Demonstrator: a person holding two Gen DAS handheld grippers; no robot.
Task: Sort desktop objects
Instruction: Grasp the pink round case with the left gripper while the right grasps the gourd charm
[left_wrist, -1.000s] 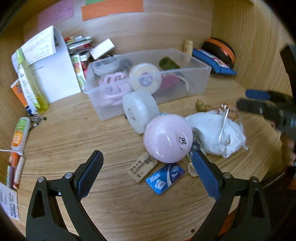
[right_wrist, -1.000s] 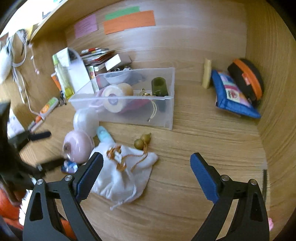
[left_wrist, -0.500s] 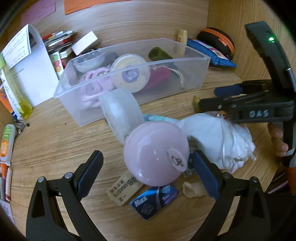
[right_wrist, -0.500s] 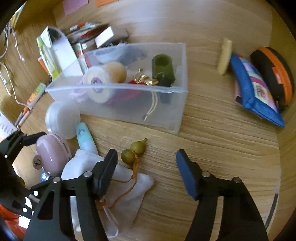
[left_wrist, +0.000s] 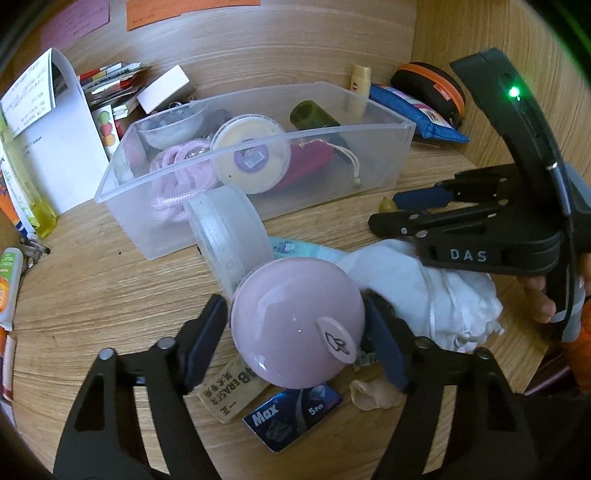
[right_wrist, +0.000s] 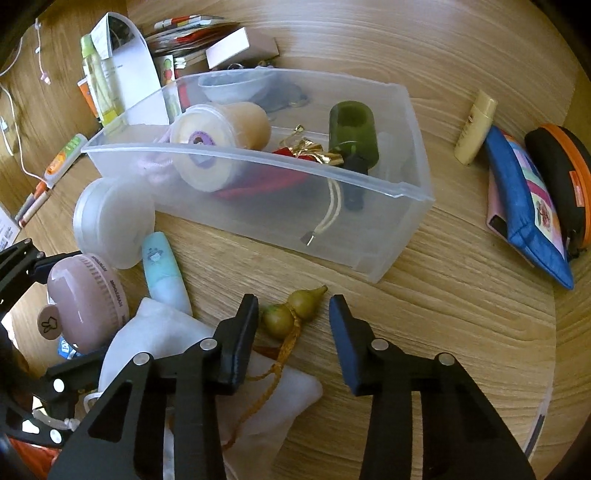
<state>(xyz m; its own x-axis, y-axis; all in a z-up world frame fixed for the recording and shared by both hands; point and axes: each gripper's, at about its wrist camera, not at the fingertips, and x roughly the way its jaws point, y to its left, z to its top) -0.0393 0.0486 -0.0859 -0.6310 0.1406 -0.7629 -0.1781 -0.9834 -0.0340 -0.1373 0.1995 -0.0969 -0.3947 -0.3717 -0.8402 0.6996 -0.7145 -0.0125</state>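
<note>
The left gripper (left_wrist: 295, 328) has its fingers on either side of a round pink case (left_wrist: 297, 321) that lies on the wooden desk (left_wrist: 110, 295), and they are closing in on it; both pads look to be touching its sides, though the fisheye bend makes that hard to say for sure. The case rests on a tan eraser (left_wrist: 231, 391) and a blue packet (left_wrist: 291, 417), with a white round tub (left_wrist: 225, 232) leaning just behind it against the clear plastic bin (left_wrist: 255, 147). The right gripper (right_wrist: 293, 325) points down at a small green gourd charm (right_wrist: 291, 310) lying on the desk in front of the bin; its fingers are closing too, with the charm between them, the left pad just beside the charm and the right pad still apart from it. The charm's orange cord (right_wrist: 273, 373) trails back over a white cloth pouch (right_wrist: 177, 332). A pale blue tube (right_wrist: 162, 273) lies between the pouch and the tub. Inside the bin sit a cream tub (right_wrist: 218, 147), a green bottle (right_wrist: 354, 136) and a pink cord (left_wrist: 181, 181). A blue pouch (right_wrist: 524, 206) lies well off to the right.
</note>
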